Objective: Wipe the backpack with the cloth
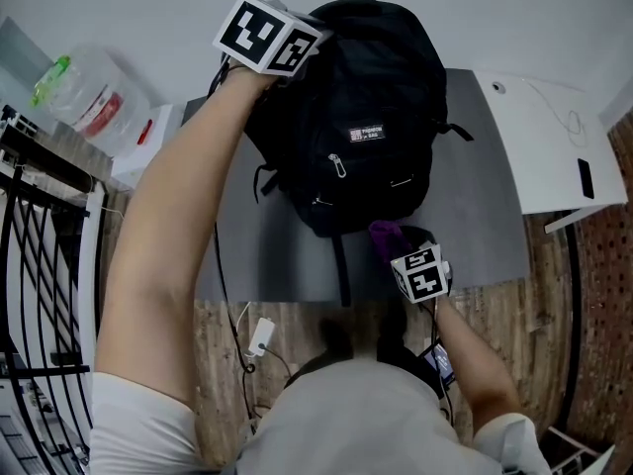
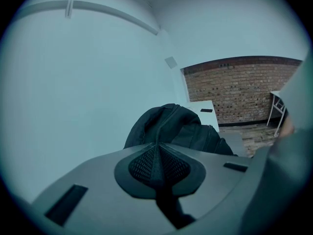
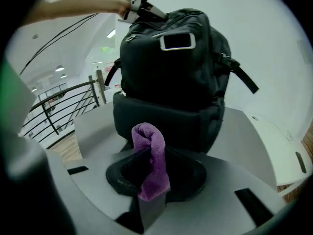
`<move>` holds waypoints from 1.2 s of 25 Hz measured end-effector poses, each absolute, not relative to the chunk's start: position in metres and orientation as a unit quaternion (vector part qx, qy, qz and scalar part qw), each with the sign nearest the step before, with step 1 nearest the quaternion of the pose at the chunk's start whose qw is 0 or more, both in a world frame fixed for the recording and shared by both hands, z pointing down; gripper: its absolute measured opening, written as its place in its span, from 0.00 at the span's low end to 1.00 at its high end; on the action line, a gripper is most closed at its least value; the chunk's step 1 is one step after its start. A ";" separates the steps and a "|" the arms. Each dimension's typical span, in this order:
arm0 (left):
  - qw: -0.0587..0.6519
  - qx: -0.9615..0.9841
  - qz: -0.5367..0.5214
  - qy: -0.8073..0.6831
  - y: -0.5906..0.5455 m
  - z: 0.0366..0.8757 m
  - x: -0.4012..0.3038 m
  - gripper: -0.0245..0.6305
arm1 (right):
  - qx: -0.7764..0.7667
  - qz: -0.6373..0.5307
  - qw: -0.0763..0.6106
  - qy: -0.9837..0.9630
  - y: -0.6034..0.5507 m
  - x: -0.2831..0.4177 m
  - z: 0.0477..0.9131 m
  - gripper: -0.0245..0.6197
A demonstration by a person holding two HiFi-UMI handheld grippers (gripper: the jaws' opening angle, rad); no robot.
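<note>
A black backpack (image 1: 361,117) stands upright on the grey table (image 1: 475,226); the right gripper view also shows the backpack (image 3: 171,77), with a pale label on its front. My left gripper (image 1: 282,62) reaches its top left corner (image 3: 142,6). Its mesh pads (image 2: 146,163) are pressed together on a thin dark strap, apparently the backpack's top handle. My right gripper (image 1: 391,240) is at the bottom front of the backpack, shut on a rolled purple cloth (image 3: 151,151) that sticks up between its jaws. The cloth (image 1: 386,234) is close to the bag's lower edge; I cannot tell whether it touches.
A white tabletop (image 1: 544,146) adjoins the grey table on the right. A clear plastic container (image 1: 84,97) and a black railing (image 1: 40,265) are at the left. Cables and a white charger (image 1: 260,336) lie on the wooden floor by the table's near edge.
</note>
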State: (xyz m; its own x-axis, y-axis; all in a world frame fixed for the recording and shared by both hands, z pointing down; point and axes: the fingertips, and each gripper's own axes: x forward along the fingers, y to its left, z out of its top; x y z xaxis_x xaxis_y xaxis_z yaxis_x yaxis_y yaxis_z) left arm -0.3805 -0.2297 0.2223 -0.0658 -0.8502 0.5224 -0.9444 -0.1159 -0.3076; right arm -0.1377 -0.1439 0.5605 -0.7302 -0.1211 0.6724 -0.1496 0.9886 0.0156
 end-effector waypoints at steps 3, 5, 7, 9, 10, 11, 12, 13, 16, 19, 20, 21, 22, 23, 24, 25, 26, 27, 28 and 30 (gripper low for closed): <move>0.077 0.680 0.312 -0.659 -0.229 0.224 -0.381 0.05 | 0.025 0.017 0.353 -0.935 -0.098 -0.164 0.562 0.18; 0.077 0.680 0.312 -0.659 -0.230 0.224 -0.382 0.05 | -0.008 0.005 0.349 -0.937 -0.073 -0.181 0.564 0.18; 0.077 0.682 0.311 -0.658 -0.231 0.224 -0.382 0.05 | -0.035 -0.009 0.348 -0.937 -0.051 -0.195 0.568 0.18; 0.077 0.683 0.311 -0.656 -0.231 0.224 -0.382 0.05 | -0.055 -0.022 0.347 -0.936 -0.033 -0.208 0.571 0.18; 0.078 0.683 0.311 -0.656 -0.231 0.224 -0.381 0.05 | -0.065 -0.029 0.347 -0.935 -0.026 -0.214 0.573 0.18; 0.078 0.684 0.311 -0.656 -0.230 0.224 -0.381 0.05 | -0.074 -0.038 0.348 -0.934 -0.019 -0.219 0.576 0.18; 0.078 0.684 0.311 -0.655 -0.230 0.225 -0.381 0.05 | -0.084 -0.049 0.349 -0.932 -0.012 -0.223 0.578 0.18; 0.079 0.684 0.311 -0.655 -0.230 0.225 -0.382 0.05 | -0.093 -0.063 0.351 -0.929 -0.007 -0.227 0.581 0.18; 0.080 0.686 0.309 -0.654 -0.231 0.226 -0.382 0.05 | -0.110 -0.112 0.358 -0.920 -0.002 -0.235 0.594 0.18; 0.081 0.687 0.308 -0.653 -0.231 0.227 -0.382 0.05 | -0.105 -0.141 0.362 -0.915 -0.012 -0.236 0.604 0.18; 0.081 0.688 0.309 -0.652 -0.231 0.228 -0.382 0.05 | -0.100 -0.145 0.363 -0.915 -0.017 -0.235 0.607 0.18; 0.082 0.688 0.309 -0.652 -0.232 0.228 -0.383 0.05 | -0.096 -0.149 0.364 -0.914 -0.021 -0.234 0.609 0.18; 0.082 0.688 0.309 -0.652 -0.232 0.228 -0.383 0.05 | -0.092 -0.153 0.365 -0.914 -0.026 -0.232 0.610 0.18; 0.083 0.688 0.309 -0.652 -0.232 0.229 -0.383 0.05 | -0.087 -0.159 0.365 -0.913 -0.029 -0.231 0.611 0.18; 0.084 0.688 0.310 -0.651 -0.232 0.229 -0.383 0.05 | -0.083 -0.164 0.365 -0.913 -0.033 -0.229 0.611 0.18; 0.084 0.687 0.310 -0.651 -0.232 0.229 -0.383 0.05 | -0.079 -0.170 0.364 -0.912 -0.036 -0.227 0.612 0.18; 0.085 0.687 0.311 -0.652 -0.232 0.230 -0.384 0.05 | -0.074 -0.173 0.364 -0.912 -0.040 -0.225 0.612 0.18; 0.085 0.686 0.312 -0.652 -0.232 0.230 -0.384 0.05 | -0.068 -0.176 0.365 -0.912 -0.044 -0.223 0.613 0.18; 0.086 0.685 0.313 -0.652 -0.232 0.231 -0.384 0.05 | -0.062 -0.178 0.365 -0.912 -0.049 -0.221 0.613 0.18; 0.087 0.685 0.313 -0.653 -0.232 0.232 -0.384 0.05 | -0.052 -0.180 0.368 -0.911 -0.060 -0.216 0.613 0.18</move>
